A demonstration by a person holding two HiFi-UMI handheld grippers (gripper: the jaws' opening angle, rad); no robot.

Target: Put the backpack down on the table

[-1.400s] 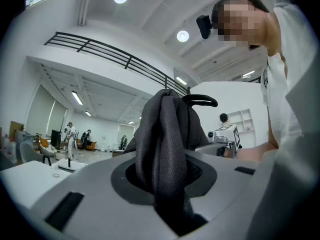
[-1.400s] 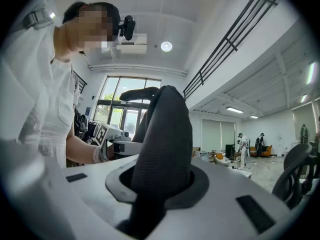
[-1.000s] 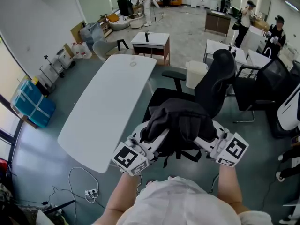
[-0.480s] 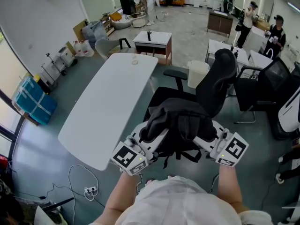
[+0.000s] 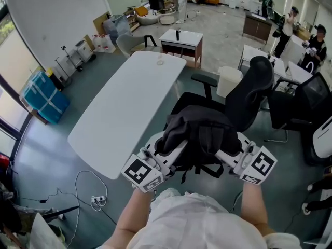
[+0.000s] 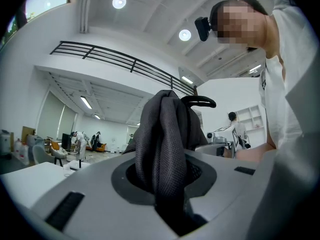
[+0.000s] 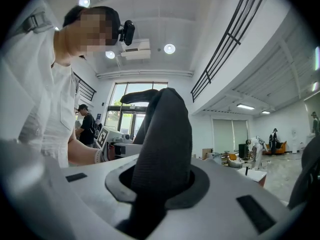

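Asker: Backpack, the black fabric one (image 5: 202, 136): where is it?

Watcher: Off the table. It hangs bunched between the two grippers, close in front of the person's white shirt (image 5: 192, 224). In the head view it covers the seat of the black office chair (image 5: 251, 87); whether it touches that seat cannot be told.

Asker: And the long white table with rounded corners (image 5: 122, 115)?

Watcher: It lies to the left of the backpack and apart from it. Its near end is just beyond the left gripper (image 5: 166, 152).

Asker: How do that gripper's fingers stand?

Watcher: They pinch a thick upright fold of the backpack's woven cloth. The left gripper view shows the fold rising from between them and filling the gap.

Asker: And the right gripper (image 5: 233, 152)?

Watcher: Much the same. Its fingers are clamped on a rounded black fold of the backpack, which stands up between them in the right gripper view. The marker cubes of both grippers face the head camera.

Asker: What surrounds them?

Watcher: A grey floor, with a white power strip (image 5: 97, 198) and a loose cable at lower left. A blue crate (image 5: 44, 97) sits by the window, and a small white desk (image 5: 181, 38) stands past the table's far end. Several people stand at the far right.
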